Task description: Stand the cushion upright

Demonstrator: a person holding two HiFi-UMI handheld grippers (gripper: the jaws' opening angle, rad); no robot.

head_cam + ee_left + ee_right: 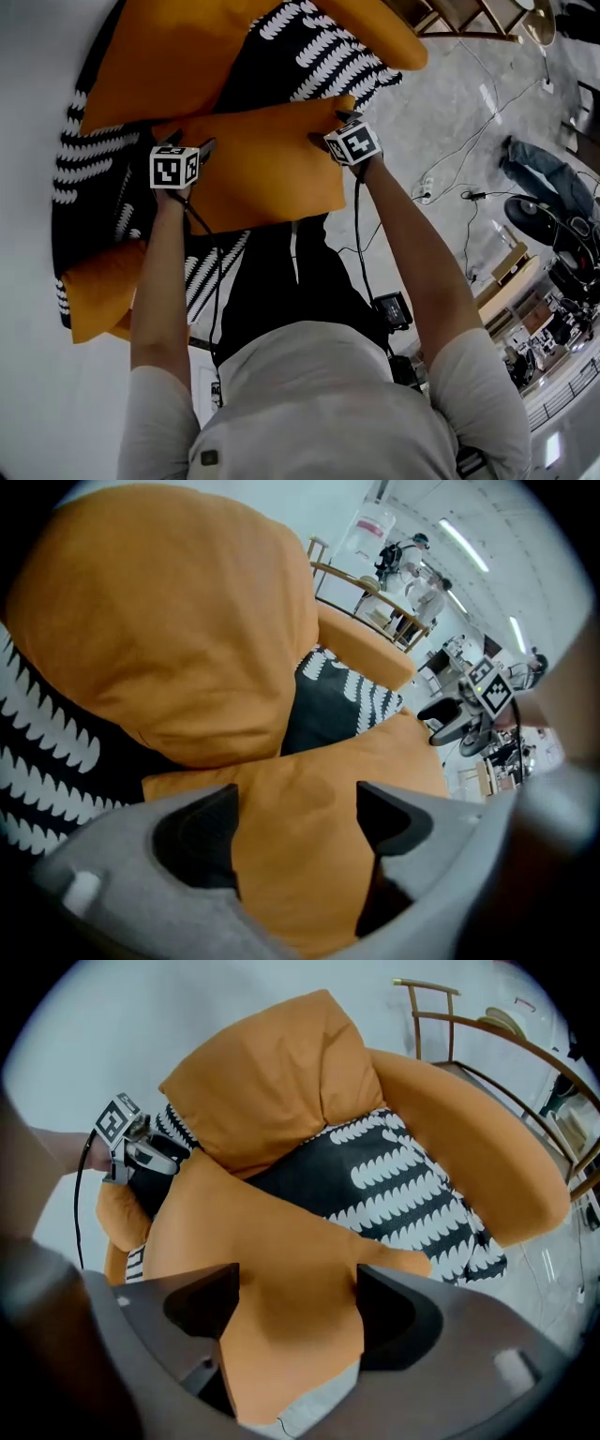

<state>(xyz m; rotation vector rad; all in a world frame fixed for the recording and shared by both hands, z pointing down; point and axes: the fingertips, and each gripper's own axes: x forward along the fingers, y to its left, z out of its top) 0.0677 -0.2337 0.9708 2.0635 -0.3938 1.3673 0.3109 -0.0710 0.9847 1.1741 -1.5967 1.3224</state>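
Observation:
A flat orange cushion (pixel 262 164) lies on the black-and-white patterned seat (pixel 319 56) of an orange armchair, in front of its puffy orange back cushion (pixel 159 56). My left gripper (pixel 187 142) is over the cushion's left edge and my right gripper (pixel 330 127) is at its right corner; both point steeply down. In the left gripper view, the left gripper (pixel 297 803) is open, with cushion fabric (pixel 319 780) filling the gap between its jaws. In the right gripper view, the right gripper (pixel 297 1283) is open astride the cushion's corner (pixel 272 1241). No pad visibly presses the fabric.
The chair's orange armrests (pixel 375 28) (pixel 94 291) flank the seat. A white wall (pixel 28 141) lies to the left. Cables (pixel 459 141) run over the grey floor on the right, and a wooden frame (pixel 469 19) stands beyond the chair.

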